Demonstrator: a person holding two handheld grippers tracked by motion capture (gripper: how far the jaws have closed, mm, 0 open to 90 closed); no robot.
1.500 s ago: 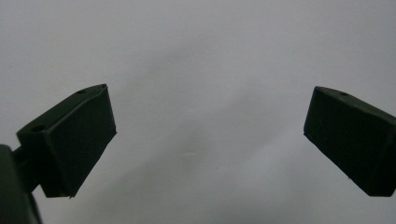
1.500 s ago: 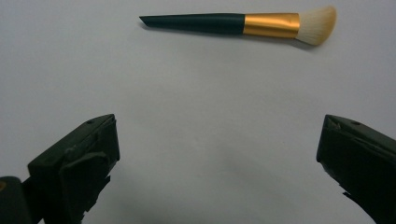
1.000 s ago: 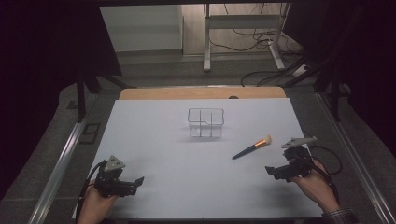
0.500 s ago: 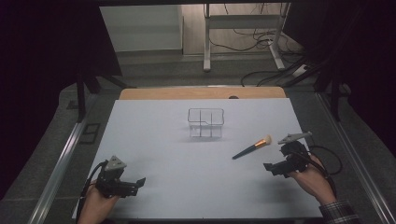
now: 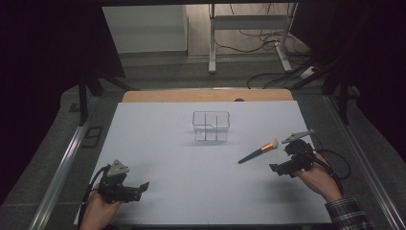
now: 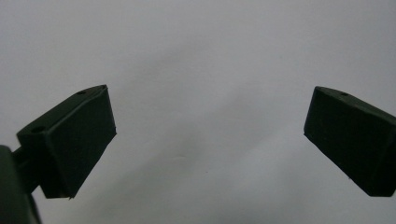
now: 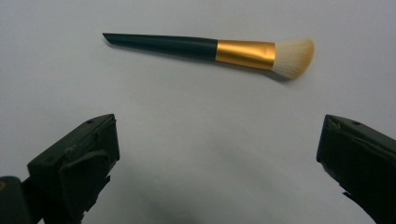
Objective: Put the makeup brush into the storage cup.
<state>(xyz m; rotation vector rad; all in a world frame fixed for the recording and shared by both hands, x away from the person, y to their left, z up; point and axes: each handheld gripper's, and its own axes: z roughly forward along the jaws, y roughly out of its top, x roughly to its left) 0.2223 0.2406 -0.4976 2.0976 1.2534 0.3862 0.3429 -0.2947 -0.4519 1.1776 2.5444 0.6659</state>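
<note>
From the high view we've got a white table point(image 5: 158, 143) with a makeup brush point(image 5: 259, 151) lying flat on it, right of the middle, black handle pointing toward our near left and the pale bristle end pointing up and to the right. Our right gripper point(image 5: 279, 168) sits just beside the brush, on its near right side, not touching it, with a plaid sleeve point(image 5: 348, 216) coming in at the bottom corner. Behind the brush, closer to the table's centre, stands a small clear organizer point(image 5: 211, 125) split into compartments, well apart from both our hands. Our left gripper point(image 5: 141, 187) is way over at the near left corner of the table, far from the brush. In the left gripper view we just see our two black jaws spread wide over plain white surface, nothing between them. In the right gripper view the jaws are spread wide too, and the brush point(image 7: 205, 48) lies crosswise ahead of them, apart from both tips: dark tapered handle to the left, gold ferrule in the middle, cream bristles to the right, a thin shadow under it.
</note>
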